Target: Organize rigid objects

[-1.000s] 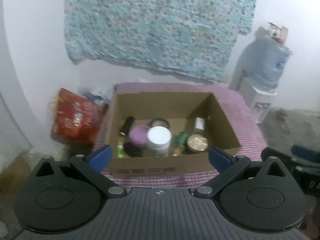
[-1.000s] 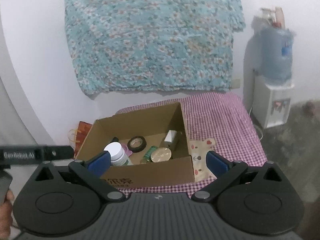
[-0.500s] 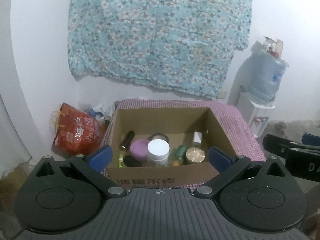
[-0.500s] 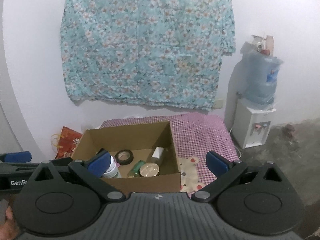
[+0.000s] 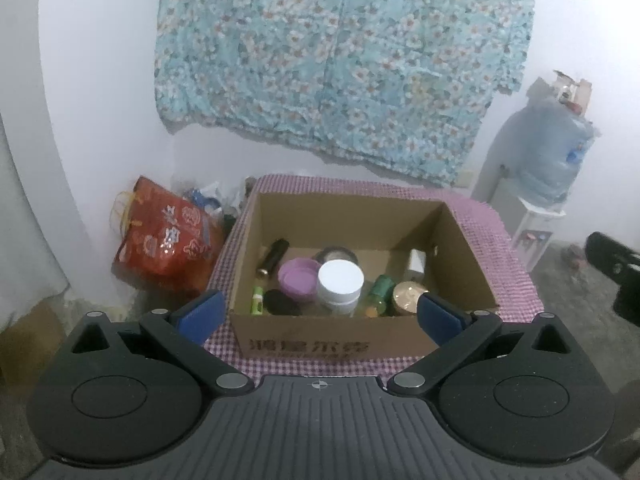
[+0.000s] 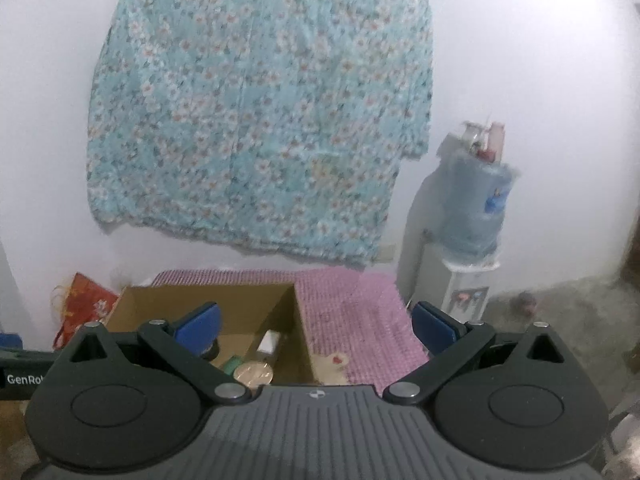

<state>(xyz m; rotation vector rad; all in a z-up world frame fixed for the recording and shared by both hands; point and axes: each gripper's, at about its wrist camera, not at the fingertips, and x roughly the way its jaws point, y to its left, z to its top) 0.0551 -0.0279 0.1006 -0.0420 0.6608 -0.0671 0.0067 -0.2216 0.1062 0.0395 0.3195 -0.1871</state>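
Note:
A cardboard box sits on a table under a pink checked cloth. Inside lie a white-lidded jar, a purple lid, a black tube, a green bottle, a gold-topped tin, a white block and a roll of tape. My left gripper is open and empty, held back in front of the box. My right gripper is open and empty too, high and back; its view shows the box low down, with the tin and white block.
A floral blue cloth hangs on the white wall. A red bag stands on the floor left of the table. A water dispenser with a blue bottle stands at the right. A small patterned card lies on the checked cloth beside the box.
Both grippers have pulled back and risen from the box. The right view now tilts up, showing more wall and less of the box. Both stay open and empty.

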